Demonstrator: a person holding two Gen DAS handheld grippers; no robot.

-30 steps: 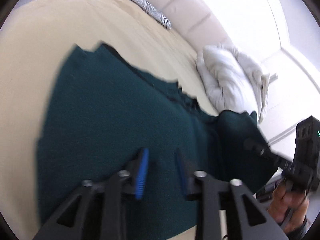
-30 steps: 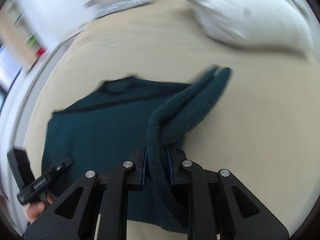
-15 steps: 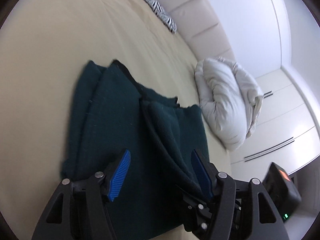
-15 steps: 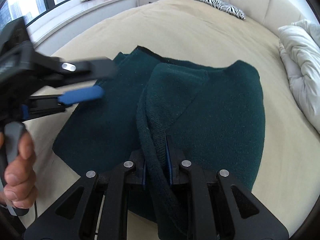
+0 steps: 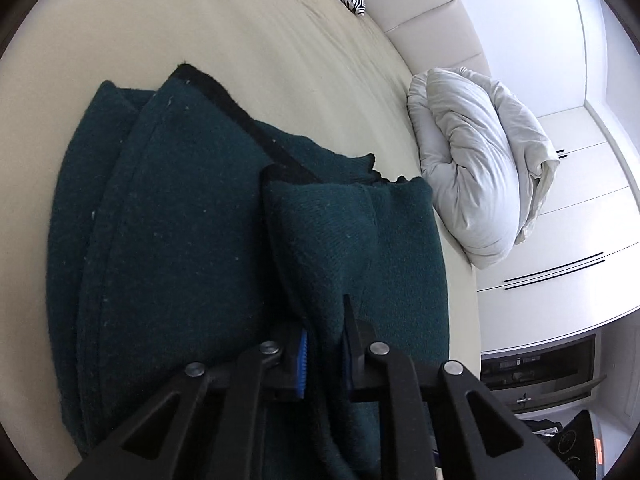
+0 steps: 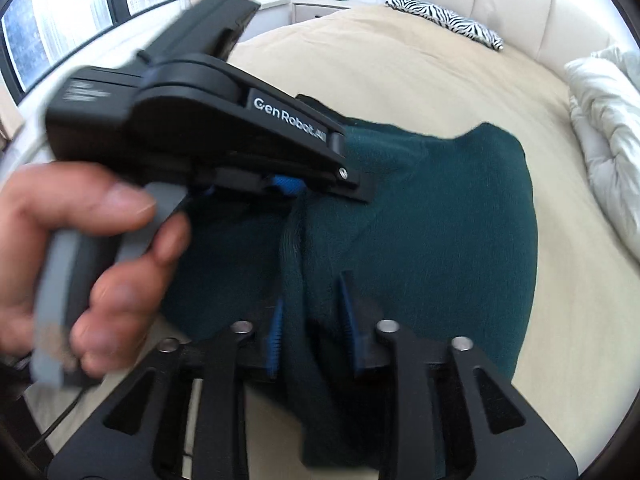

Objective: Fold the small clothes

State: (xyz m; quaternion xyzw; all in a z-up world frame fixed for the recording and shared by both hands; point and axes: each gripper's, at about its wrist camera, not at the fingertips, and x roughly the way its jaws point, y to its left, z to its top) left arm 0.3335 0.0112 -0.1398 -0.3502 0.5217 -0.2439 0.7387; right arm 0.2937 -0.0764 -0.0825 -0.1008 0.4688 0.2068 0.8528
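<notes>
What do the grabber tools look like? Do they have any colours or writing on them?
Both are black plastic. The right gripper has two fingers with ridged blue pads and round silver bolts. The left gripper looks the same. From the right wrist view its body carries white "GenRobot.AI" lettering and a grey trigger handle in a bare hand.

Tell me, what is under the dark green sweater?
The sweater lies on a beige bed sheet, which shows all around it. Whatever lies under the folded layers is covered and cannot be seen.

Both wrist views look steeply down, close over one dark green garment (image 5: pixel 200 240) on the bed (image 6: pixel 420 80).
</notes>
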